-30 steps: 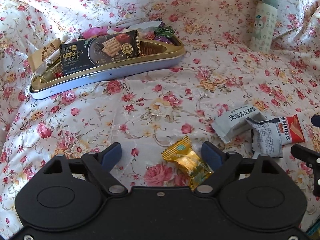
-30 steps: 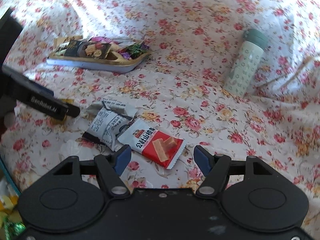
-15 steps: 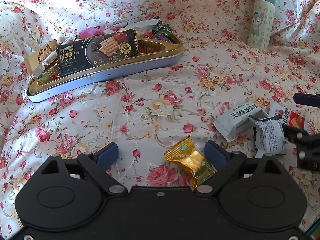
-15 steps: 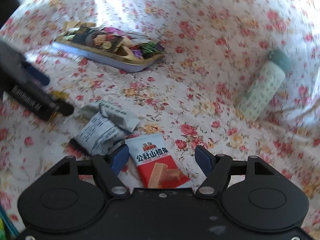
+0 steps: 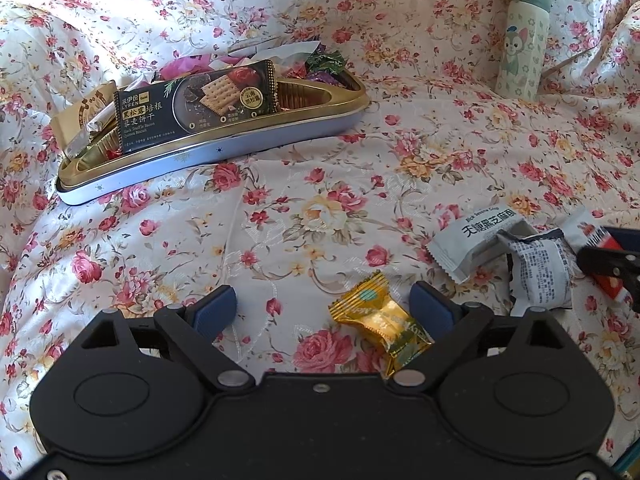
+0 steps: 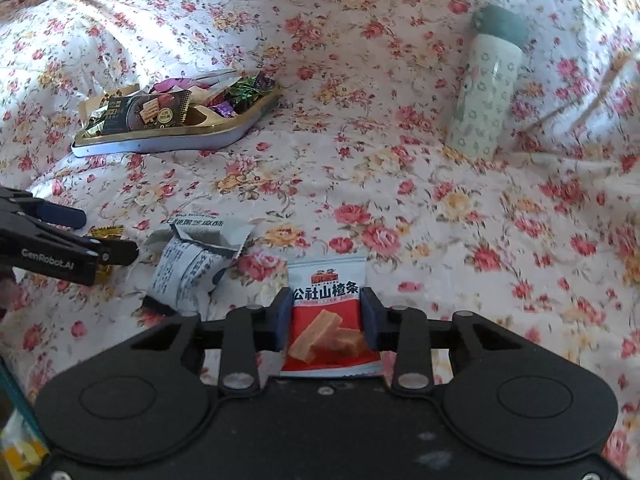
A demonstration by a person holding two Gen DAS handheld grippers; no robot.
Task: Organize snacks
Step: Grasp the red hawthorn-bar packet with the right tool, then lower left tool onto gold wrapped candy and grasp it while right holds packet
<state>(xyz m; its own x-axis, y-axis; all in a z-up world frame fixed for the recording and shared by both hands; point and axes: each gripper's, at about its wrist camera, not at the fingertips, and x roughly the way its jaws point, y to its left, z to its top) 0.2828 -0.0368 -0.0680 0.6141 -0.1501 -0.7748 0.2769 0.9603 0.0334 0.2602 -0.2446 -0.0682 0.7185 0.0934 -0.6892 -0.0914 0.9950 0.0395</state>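
While the right gripper (image 6: 325,314) had just been closing, its two blue pads came to sit against the long sides of the red-and-white snack packet (image 6: 326,308), one pad on each edge, so the packet was pinched between them. The packet's white top stuck out ahead of the fingertips and its red bottom reached back toward the gripper body. Whether it was still touching the floral cloth (image 6: 360,160) could not be told.

The left gripper (image 5: 324,310) stood wide open over the cloth. A gold-wrapped candy (image 5: 380,322) lay between its fingers, close against the right-hand pad and well apart from the left-hand one; neither pad pressed on it.

Just left of the held packet, seen from the right wrist, lay a grey packet (image 6: 208,232) torn open and a crumpled grey-white wrapper (image 6: 182,276), touching each other. The wrapper's edge lay near the right gripper's left finger. Beyond them, the left gripper's fingers entered from the frame's left edge.

Farther back on the cloth sat the oval tin tray (image 6: 160,146), already piled with a dark biscuit pack (image 5: 196,108) and foil sweets. Between tray and loose packets the cloth lay bare, though wrinkled. A pale green flask (image 6: 486,84) stood upright well off to the right, with bare cloth between it and the held packet.
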